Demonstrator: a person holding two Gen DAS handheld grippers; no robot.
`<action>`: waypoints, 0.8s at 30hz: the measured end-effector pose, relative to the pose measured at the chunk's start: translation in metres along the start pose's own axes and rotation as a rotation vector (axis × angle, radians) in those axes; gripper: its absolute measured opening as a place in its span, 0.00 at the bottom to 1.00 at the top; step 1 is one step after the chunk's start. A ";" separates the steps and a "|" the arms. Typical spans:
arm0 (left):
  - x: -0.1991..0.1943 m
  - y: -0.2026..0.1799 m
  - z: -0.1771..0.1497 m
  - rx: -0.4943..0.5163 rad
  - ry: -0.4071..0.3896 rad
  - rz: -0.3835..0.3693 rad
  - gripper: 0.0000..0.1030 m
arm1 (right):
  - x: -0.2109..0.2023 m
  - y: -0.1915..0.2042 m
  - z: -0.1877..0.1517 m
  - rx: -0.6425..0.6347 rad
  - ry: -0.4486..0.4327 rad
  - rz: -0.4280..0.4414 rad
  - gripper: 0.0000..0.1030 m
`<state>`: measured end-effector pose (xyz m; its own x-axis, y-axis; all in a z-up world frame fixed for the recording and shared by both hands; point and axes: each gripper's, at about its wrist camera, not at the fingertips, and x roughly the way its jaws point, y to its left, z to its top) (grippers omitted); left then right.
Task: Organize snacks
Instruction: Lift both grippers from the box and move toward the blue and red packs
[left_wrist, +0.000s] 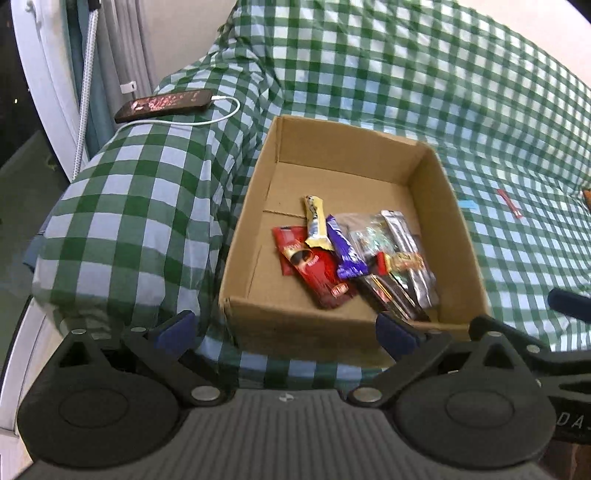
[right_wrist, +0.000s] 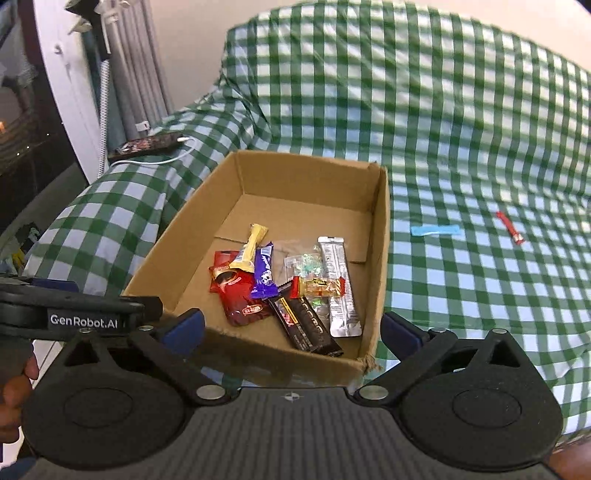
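Both your claws hang wide open and empty near the open brown cardboard box (right_wrist: 380, 236) of wrapped snacks. Two strays lie on the green checked cloth (right_wrist: 461, 129) to its right: a pale blue strip (right_wrist: 436, 229), lengthwise left-right, and a small red stick (right_wrist: 510, 228) farther right; your right gripper (right_wrist: 291, 326) is nearer than the left gripper (left_wrist: 286, 332).

surface: green-and-white checked cloth-covered sofa (right_wrist: 461, 129) | on it: open brown cardboard box (right_wrist: 382, 236); flat pale-blue wrapper (right_wrist: 436, 229); small red sachet (right_wrist: 511, 228); dark phone (left_wrist: 164, 105) on armrest
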<state>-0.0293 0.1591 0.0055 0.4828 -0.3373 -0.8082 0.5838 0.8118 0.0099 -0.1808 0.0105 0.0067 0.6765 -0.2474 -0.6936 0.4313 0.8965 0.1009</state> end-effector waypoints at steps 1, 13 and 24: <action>-0.005 -0.002 -0.003 0.004 -0.006 0.002 1.00 | -0.005 -0.001 -0.002 -0.003 -0.008 -0.004 1.00; -0.060 -0.017 -0.032 0.017 -0.096 -0.006 1.00 | -0.064 -0.006 -0.033 0.008 -0.095 -0.021 1.00; -0.083 -0.020 -0.044 0.021 -0.129 0.004 1.00 | -0.086 -0.002 -0.045 0.005 -0.140 -0.015 1.00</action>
<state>-0.1100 0.1917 0.0458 0.5646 -0.3935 -0.7256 0.5942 0.8039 0.0264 -0.2669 0.0463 0.0338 0.7463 -0.3099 -0.5890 0.4450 0.8904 0.0954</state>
